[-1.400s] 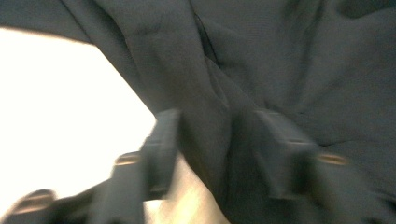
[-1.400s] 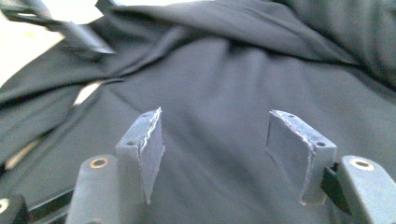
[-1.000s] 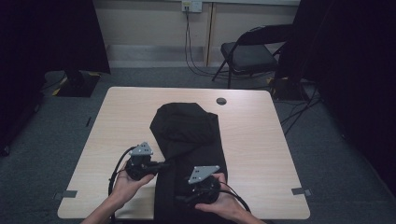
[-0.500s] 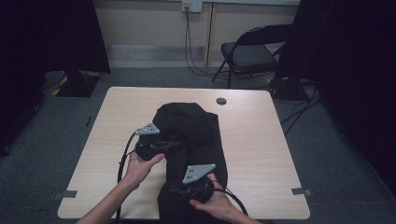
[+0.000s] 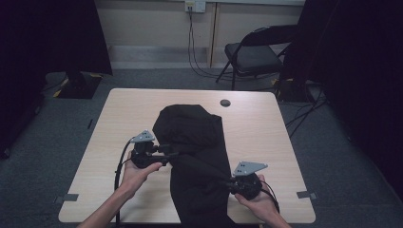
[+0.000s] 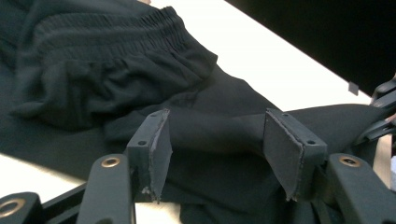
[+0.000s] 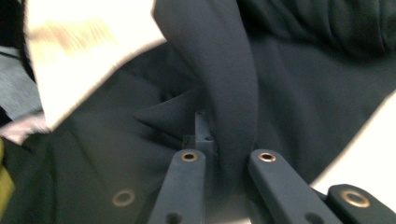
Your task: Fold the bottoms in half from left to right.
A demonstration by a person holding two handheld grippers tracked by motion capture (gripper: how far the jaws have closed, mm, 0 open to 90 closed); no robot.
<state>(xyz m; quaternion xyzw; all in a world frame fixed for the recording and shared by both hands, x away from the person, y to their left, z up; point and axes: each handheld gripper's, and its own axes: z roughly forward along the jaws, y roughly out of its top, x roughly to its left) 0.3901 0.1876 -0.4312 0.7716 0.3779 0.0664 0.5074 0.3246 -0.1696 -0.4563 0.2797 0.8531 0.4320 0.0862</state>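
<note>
Dim room, pale worktop (image 5: 119, 123), black trousers (image 5: 192, 128) sprawled down its middle, left claw (image 6: 212, 156) just sprung apart, fabric slack between its jaws, right claw (image 7: 215, 154) clenched on a taut strip — best pulled smooth and level.

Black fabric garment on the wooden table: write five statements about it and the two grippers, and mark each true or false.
1. The right gripper is shut on a fold of the black fabric garment. True.
2. The left gripper clamps the garment. False: its jaws have just been opening; fabric lies between the pads, unpressed.
3. A stretched band of fabric runs between the grippers. True.
4. The garment is white. False: black.
5. The garment lies on the floor. False: it lies on the light wooden table.
</note>
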